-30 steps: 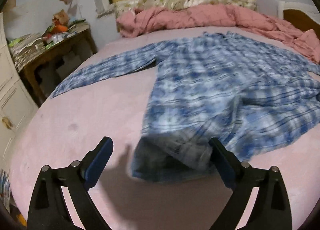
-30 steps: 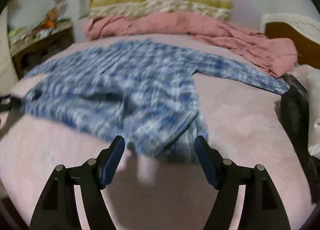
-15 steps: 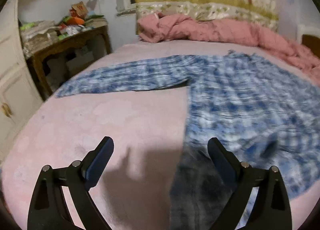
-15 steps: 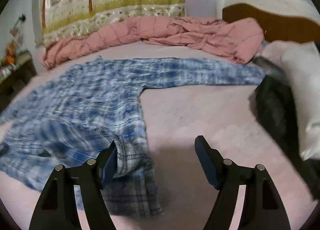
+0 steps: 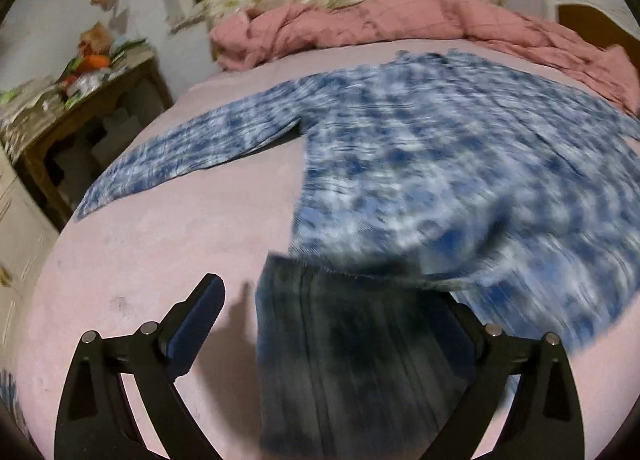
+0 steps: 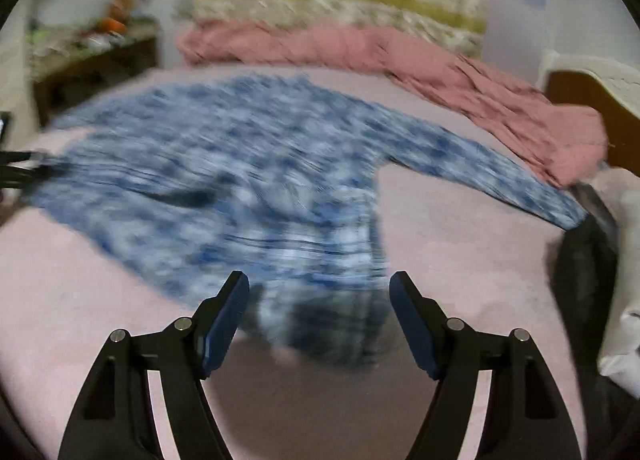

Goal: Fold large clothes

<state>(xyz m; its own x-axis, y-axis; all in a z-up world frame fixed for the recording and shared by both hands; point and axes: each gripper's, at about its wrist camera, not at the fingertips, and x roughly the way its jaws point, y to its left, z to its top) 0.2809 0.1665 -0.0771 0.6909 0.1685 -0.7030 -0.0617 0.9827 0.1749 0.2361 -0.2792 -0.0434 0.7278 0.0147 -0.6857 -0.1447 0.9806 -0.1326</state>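
Note:
A large blue and white plaid shirt (image 5: 440, 148) lies spread on the pink bed (image 5: 160, 252), sleeves out to both sides; both views are motion-blurred. Its near hem corner is lifted and hangs dark between the fingers of my left gripper (image 5: 332, 300), which stands wide open; the right finger is partly hidden by cloth. In the right wrist view the shirt (image 6: 240, 164) fills the middle of the bed (image 6: 460, 244). My right gripper (image 6: 320, 292) is open, with the shirt's lower right corner lying between its fingertips.
A rumpled pink quilt (image 5: 380, 24) lies along the far side of the bed under a patterned curtain. A cluttered wooden side table (image 5: 76, 100) stands at the left. A wooden headboard (image 6: 588, 100) and dark and white pillows (image 6: 600, 260) are at the right.
Both views have swung back toward the shirt's hem. The left hem corner now rises between the left fingers. The right gripper has shifted so the lower right corner sits centred between its fingers.

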